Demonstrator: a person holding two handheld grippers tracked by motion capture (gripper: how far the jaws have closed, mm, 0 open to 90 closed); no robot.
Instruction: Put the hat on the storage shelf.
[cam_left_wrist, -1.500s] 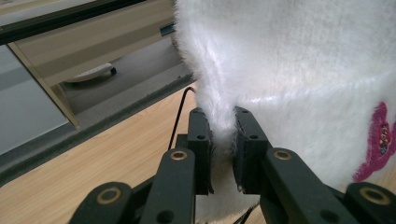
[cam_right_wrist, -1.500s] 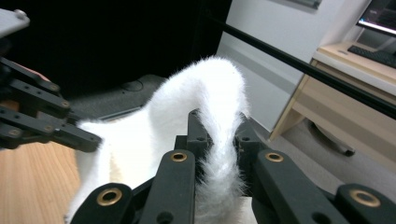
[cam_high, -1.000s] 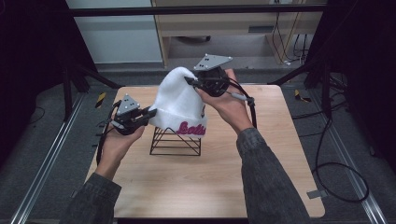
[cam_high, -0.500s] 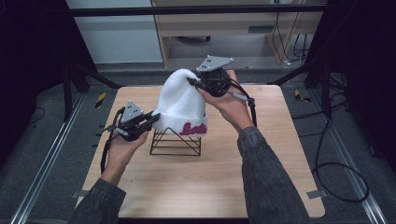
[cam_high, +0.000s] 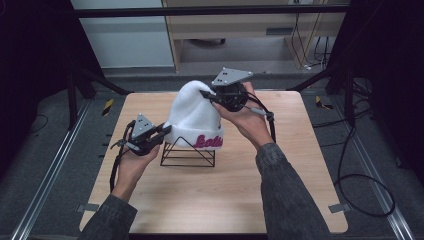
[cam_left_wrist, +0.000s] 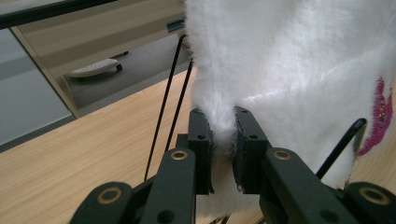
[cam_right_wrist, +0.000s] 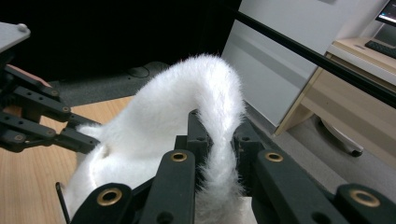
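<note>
- High view: mid-frame, the white beanie (cam_high: 192, 120) drapes over a black wire stand (cam_high: 187, 154) on the tabletop (cam_high: 215, 195); it looks nearly seated, or barely lifted.
- Left gripper view: left claw (cam_left_wrist: 223, 135) pinches the brim, wire alongside.
- Right gripper view: right claw (cam_right_wrist: 219, 135) clamps the crown.

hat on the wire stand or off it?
On. The white hat drapes over the black wire stand, while the left gripper pinches its brim and the right gripper its crown.
</note>
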